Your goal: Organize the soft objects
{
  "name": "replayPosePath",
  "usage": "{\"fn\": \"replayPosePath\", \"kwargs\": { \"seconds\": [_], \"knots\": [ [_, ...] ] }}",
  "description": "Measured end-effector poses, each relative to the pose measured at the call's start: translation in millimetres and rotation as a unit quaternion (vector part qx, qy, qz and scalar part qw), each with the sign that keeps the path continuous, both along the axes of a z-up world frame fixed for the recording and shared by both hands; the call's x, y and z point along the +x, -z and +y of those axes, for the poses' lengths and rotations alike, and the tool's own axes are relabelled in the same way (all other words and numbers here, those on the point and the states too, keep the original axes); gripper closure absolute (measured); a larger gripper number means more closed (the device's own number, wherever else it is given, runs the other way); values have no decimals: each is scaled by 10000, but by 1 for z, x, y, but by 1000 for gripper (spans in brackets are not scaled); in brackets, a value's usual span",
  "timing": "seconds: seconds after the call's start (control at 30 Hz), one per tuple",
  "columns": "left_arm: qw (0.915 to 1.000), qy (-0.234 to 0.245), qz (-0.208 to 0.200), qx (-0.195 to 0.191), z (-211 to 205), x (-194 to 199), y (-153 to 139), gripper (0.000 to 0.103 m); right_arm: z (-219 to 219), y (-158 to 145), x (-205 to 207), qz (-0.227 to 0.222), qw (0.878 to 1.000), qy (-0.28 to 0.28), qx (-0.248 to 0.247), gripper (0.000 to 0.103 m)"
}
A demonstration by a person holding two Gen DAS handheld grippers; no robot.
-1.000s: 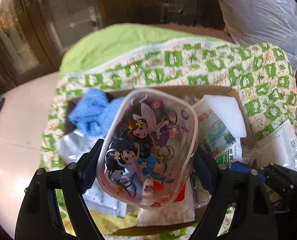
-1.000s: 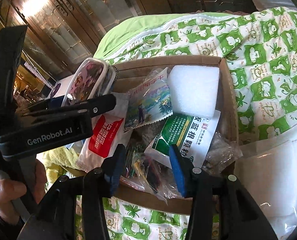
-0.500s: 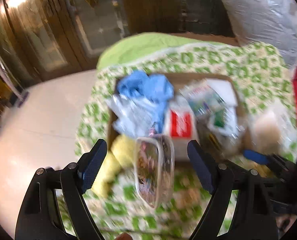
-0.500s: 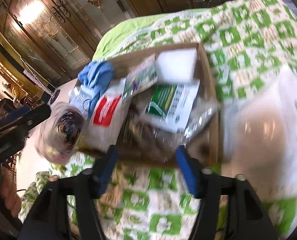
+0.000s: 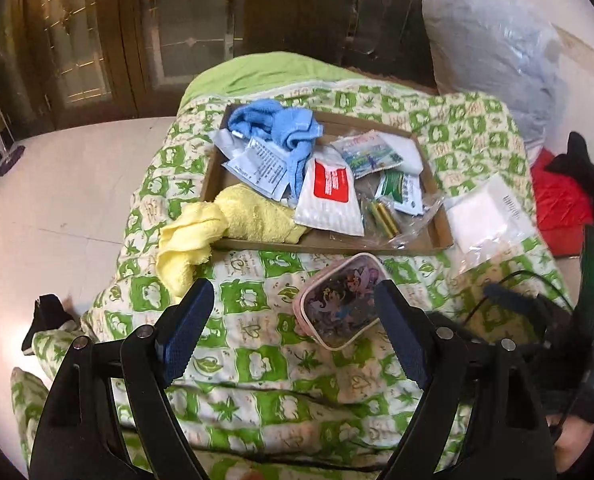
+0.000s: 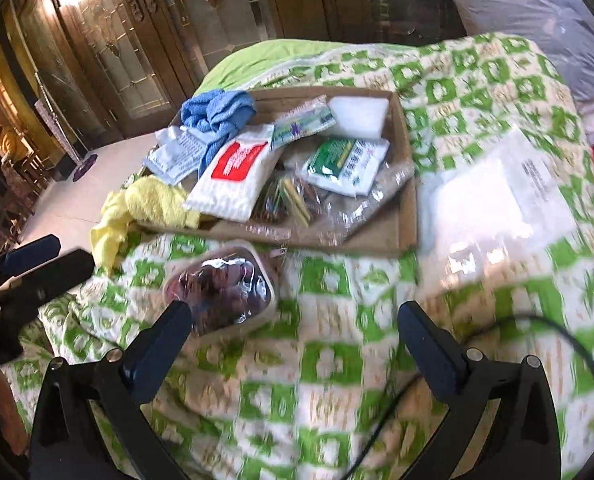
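So the cartoon pouch [image 5: 339, 300] is lying flat on the green-and-white quilt [image 5: 257, 360], just in front of the cardboard tray [image 5: 329, 245] and outside it. The left claw [image 5: 293, 326] hangs above it with jaws wide apart, holding nothing. The right claw [image 6: 297, 340] is also spread open and empty, over the quilt with the pouch near its left finger.

The tray's a jumble: blue cloth [image 5: 281, 126] at the back, yellow towel [image 5: 217, 224] spilling over the near-left edge, a red-label packet [image 5: 331, 196], a green sachet [image 5: 401, 190] and a white foam block [image 6: 359, 114]. A flat clear bag [image 5: 485, 212] sits on the quilt just right of the tray.

Looks like a between-picks moment in the sorting. The next move probably calls for picking one item from the tray. The towel looks easiest, but it's floppy, so it needs a pinch on a thick fold.
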State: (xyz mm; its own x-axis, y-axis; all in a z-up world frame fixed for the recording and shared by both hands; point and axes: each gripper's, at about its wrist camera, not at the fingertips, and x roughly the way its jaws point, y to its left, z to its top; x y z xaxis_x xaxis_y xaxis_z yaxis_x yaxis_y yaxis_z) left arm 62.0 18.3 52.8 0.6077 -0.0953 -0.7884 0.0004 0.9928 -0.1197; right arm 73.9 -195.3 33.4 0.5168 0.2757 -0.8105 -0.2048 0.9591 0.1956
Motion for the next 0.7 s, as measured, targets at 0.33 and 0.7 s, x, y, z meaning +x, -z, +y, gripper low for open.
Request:
{"fn": "replayPosePath", "kwargs": {
  "seconds": [0.33, 0.7],
  "knots": [
    [9837, -2, 717, 1651, -31, -3, -2, 20, 3, -3, -25, 555, 9980, -76, 304, 0],
    [9895, 345, 857, 1114, -39, 2, 6, 20, -9, 6, -25, 846, 9954, 111, 424, 0]
  ]
}}
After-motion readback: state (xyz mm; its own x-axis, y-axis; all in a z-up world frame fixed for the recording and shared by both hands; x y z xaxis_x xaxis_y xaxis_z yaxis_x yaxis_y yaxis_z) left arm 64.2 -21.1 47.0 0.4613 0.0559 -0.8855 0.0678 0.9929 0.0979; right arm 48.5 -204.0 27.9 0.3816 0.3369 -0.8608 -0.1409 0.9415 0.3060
